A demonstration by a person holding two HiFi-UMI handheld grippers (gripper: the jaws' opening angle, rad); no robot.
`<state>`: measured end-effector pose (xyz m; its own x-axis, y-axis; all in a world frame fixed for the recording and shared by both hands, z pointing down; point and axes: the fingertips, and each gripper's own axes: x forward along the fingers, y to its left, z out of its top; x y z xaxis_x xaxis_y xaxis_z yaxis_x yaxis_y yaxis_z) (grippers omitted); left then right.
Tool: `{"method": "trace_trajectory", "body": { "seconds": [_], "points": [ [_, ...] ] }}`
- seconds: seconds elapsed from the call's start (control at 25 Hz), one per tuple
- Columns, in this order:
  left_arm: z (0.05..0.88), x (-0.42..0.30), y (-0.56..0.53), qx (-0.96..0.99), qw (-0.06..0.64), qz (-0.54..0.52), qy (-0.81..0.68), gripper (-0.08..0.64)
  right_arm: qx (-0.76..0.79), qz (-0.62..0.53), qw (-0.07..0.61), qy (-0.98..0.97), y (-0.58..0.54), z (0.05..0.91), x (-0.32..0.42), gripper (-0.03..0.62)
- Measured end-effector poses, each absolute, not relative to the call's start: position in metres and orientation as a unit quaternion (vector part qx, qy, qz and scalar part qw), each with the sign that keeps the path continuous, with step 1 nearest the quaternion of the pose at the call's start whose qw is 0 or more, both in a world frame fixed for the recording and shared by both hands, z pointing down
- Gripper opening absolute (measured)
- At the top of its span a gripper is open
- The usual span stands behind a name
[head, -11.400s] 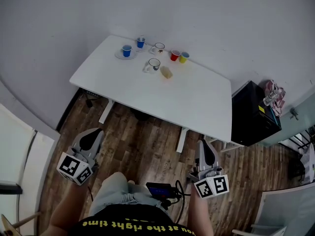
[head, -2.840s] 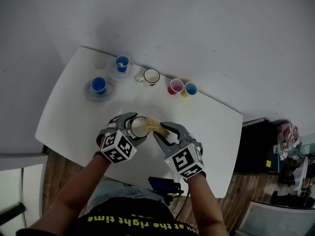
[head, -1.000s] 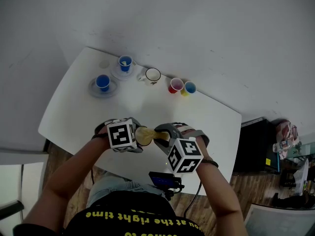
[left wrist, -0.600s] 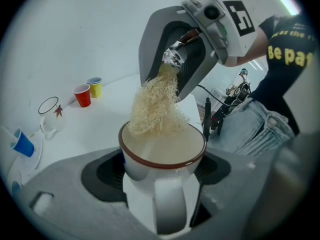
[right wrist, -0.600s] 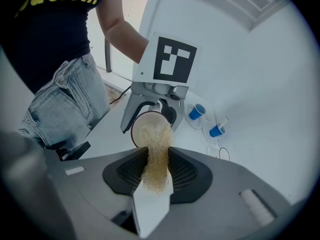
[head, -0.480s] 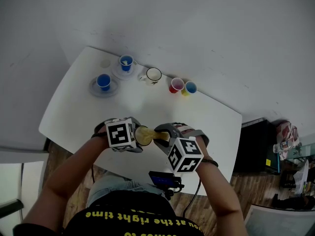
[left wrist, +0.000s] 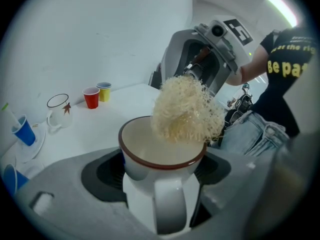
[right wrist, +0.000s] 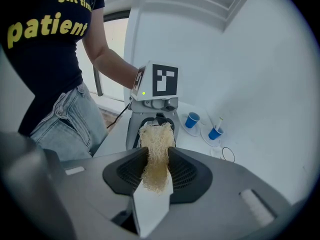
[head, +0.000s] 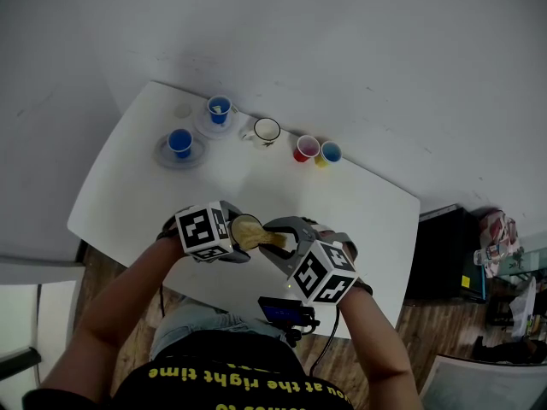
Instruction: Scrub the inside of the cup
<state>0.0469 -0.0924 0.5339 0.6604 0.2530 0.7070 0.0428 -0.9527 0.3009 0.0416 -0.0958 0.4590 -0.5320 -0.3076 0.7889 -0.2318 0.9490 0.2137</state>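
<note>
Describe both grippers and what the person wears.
The left gripper and right gripper are grey shells with black ribbed pads, each carrying a white cube printed with black square markers. The person wears a black short-sleeved T-shirt with yellow lettering and pale jeans.

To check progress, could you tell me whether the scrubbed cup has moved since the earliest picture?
Yes: the cup has come away from the red cup towards the table's near edge, held by the left tongs.
</note>
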Motion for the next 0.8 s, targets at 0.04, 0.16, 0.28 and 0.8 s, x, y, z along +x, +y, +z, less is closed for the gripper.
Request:
{"method": "trace_trajectory", "body": {
  "seconds": [0.04,0.16,0.28,0.8],
  "points": [
    [0.534,0.048,-0.090,0.902,0.127,0.404,0.084,0.407,0.154,-0.043,0.458,-0.875,-0.097,0.459,0.039,0.129],
    [0.533,0.051,-0.084,0.902,0.118,0.405,0.092,0.407,0.157,-0.048,0.455,-0.875,-0.101,0.458,0.033,0.129],
    [0.532,0.053,-0.078,0.902,0.113,0.405,0.097,0.407,0.165,-0.054,0.457,-0.873,-0.107,0.457,0.031,0.128],
    [0.523,0.045,-0.093,0.916,0.125,0.377,0.060,0.407,0.198,-0.042,0.463,-0.863,-0.108,0.456,0.054,0.126]
  ]
}}
